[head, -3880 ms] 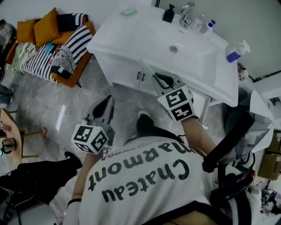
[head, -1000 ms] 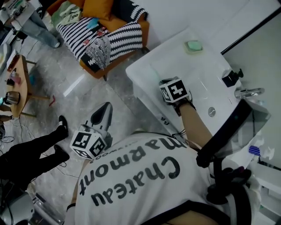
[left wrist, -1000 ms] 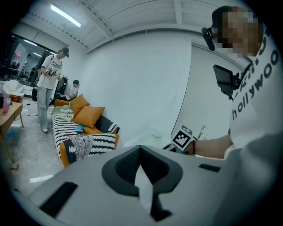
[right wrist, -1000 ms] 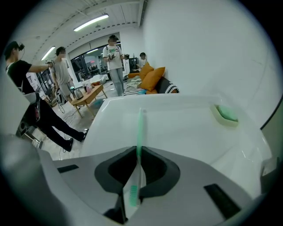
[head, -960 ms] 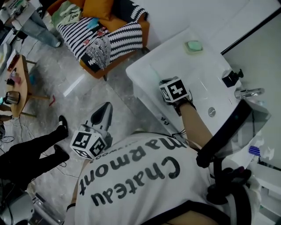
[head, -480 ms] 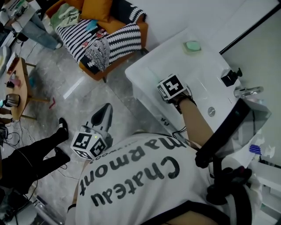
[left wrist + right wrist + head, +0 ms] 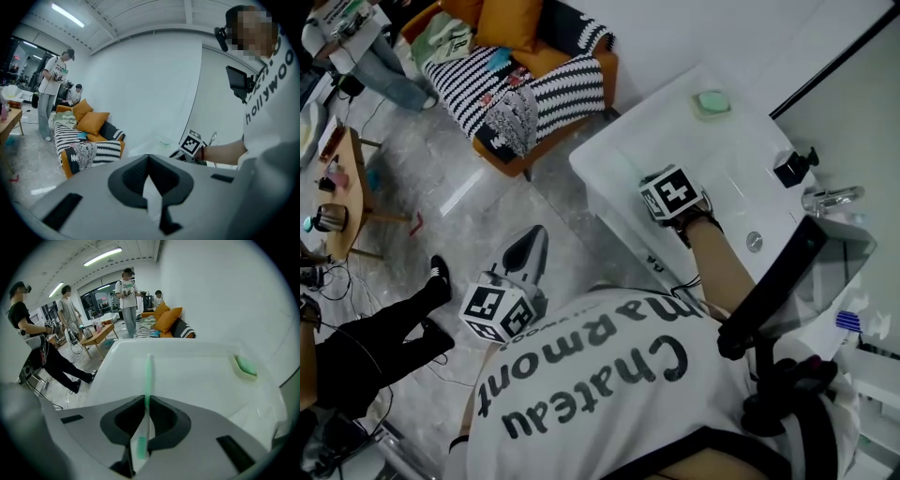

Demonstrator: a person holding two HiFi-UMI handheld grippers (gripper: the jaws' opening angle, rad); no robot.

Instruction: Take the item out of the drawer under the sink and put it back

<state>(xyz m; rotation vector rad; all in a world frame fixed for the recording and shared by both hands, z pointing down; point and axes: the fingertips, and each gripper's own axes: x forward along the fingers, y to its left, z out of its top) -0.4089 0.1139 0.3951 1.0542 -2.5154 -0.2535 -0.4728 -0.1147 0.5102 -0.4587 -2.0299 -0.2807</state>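
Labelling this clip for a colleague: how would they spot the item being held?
Find the white sink counter; the right gripper hangs over it. Clamped between its jaws is a toothbrush, a slim white-and-green stick with green bristles, unlike the squat green soap dish farther along the counter.

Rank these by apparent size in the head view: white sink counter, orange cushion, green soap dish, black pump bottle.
1. white sink counter
2. orange cushion, cut off at the frame edge
3. green soap dish and black pump bottle look alike, unranked

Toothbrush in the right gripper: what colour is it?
The toothbrush is green with a whitish neck; the right gripper view shows it best.
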